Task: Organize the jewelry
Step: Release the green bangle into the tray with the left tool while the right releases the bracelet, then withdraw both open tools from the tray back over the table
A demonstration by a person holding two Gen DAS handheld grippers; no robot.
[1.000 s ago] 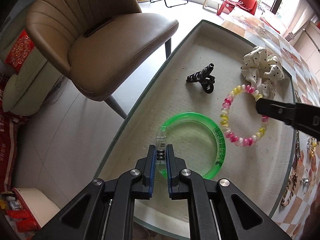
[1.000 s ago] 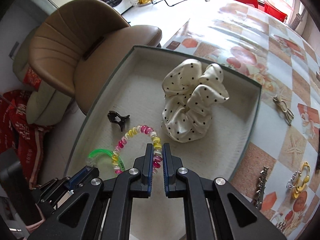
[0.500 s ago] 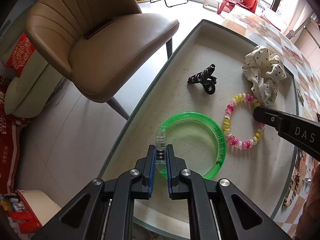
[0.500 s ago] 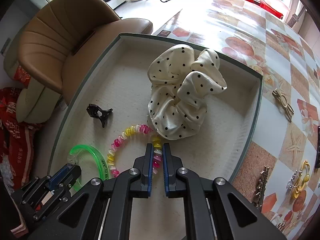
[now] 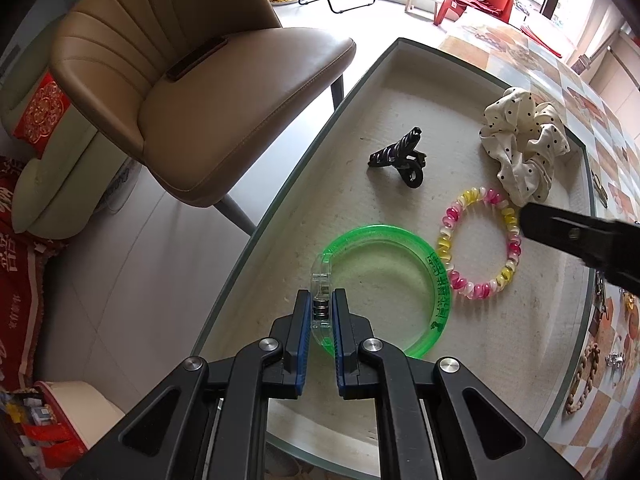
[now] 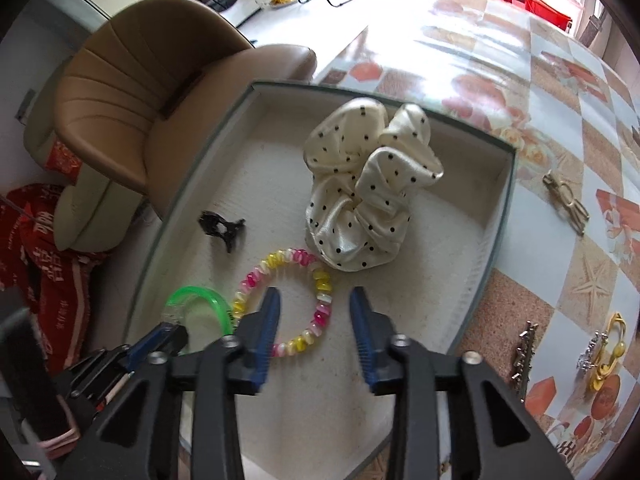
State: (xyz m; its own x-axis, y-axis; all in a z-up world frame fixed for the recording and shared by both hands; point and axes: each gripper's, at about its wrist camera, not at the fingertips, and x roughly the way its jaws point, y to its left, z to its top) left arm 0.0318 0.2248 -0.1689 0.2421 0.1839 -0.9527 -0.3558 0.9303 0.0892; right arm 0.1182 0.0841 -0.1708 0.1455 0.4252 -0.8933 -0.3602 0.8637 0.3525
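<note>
Tray point(image 5: 400, 148): my left gripper point(image 5: 321, 312) jaws clenched on green bangle point(image 5: 436, 280); my right gripper point(image 6: 316, 312) jaws released over bead bracelet point(image 6: 320, 280).

Here's the bench point(image 6: 552, 92), a glossy top patterned in orange, white and sandy squares with starfish and flower prints. Sitting on its near corner is a shallow tray point(image 6: 502, 216) with a pale rim and a cream, textured floor. Out on the bare pattern to the right of the tray lies a gold-coloured hair clip point(image 6: 566, 202), up near the tray's far corner. Lower down, just beside the tray's edge, rests a slim metallic barrette point(image 6: 524, 354), and well right of it a yellow clip point(image 6: 608, 350). From the left wrist view, a tan chain-link piece point(image 5: 582, 384) lies on the pattern beyond the tray rim.
</note>
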